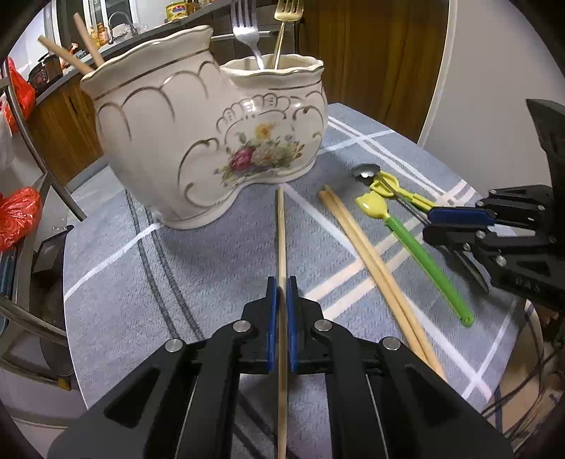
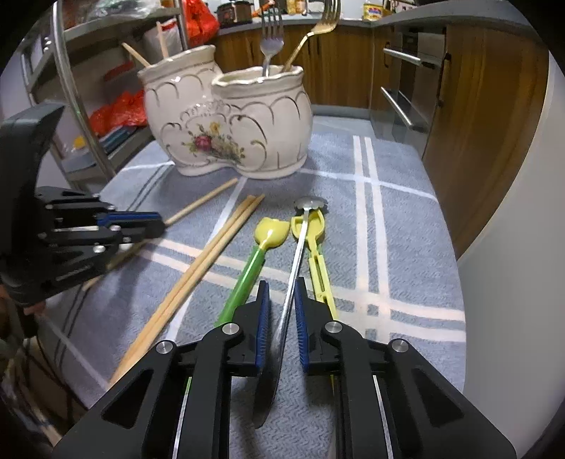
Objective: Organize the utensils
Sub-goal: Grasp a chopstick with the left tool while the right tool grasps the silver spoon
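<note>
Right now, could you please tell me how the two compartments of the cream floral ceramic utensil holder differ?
The taller compartment holds two wooden chopsticks; the shorter compartment holds a silver fork and a gold fork. The taller one's rim stands higher. Both share cream glaze with gold scalloped trim, joined in one utensil holder.

Left wrist view: camera rides behind left gripper [image 1: 281,282], looks forward and steeply down along fingers, close over grey plaid tablecloth [image 1: 141,282]; ceramic utensil holder [image 1: 197,141] looms near, ahead-left. Right wrist view: camera behind right gripper [image 2: 282,286], same downward tilt, holder farther off, kitchen cabinets [image 2: 476,141] beyond. Shared field: holder, tablecloth, chopstick pair [image 1: 374,261], green-handled spoon [image 1: 416,254]. Each view catches other gripper at frame edge.
</note>
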`<state>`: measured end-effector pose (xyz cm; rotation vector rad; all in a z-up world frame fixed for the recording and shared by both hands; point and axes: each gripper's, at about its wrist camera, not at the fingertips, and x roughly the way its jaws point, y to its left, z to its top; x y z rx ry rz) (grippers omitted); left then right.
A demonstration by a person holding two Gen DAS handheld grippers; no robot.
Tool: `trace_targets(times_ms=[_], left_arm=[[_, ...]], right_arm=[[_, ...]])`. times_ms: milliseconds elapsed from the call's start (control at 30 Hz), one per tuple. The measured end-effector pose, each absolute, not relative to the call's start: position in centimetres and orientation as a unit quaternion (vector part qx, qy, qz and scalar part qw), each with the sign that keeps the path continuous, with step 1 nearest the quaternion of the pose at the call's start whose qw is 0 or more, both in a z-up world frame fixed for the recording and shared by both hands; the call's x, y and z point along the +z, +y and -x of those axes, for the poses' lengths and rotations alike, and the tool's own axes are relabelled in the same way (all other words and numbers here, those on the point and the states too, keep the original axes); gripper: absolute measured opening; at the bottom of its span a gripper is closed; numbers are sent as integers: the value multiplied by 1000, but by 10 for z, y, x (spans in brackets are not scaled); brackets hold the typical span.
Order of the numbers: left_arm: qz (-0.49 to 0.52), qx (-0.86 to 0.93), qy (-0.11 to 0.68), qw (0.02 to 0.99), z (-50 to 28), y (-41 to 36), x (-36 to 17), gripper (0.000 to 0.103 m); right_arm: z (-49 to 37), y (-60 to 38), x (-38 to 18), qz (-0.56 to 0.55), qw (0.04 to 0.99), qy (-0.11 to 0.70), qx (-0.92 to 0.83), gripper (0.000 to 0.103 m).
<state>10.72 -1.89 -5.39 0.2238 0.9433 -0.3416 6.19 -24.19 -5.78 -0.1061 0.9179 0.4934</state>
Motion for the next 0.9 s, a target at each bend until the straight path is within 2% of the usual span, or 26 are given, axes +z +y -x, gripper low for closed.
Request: trace_targets(times_ms=[300, 333, 367, 400, 500, 900], left_arm=[[-90, -166, 452, 872, -112, -13, -55, 6], [-88, -166, 452, 872, -111, -11, -54, 6], [-87, -166, 452, 872, -113, -11, -54, 6], [-88, -166, 452, 872, -113, -11, -54, 5], [-92, -171, 450, 872, -112, -10, -54, 4], [-73, -189, 403, 892, -98, 4, -35, 4]], right_arm=[[-89, -230, -57, 50, 869, 441, 220, 16], [-90, -229, -57, 51, 869, 441, 218, 15], [-91, -229, -57, 50, 869, 441, 218, 8], [-92, -228, -57, 48, 869, 441, 221, 6], [-90, -228, -55, 48, 871, 436, 222, 4], [-62, -240, -22, 40, 907, 348, 235, 2]])
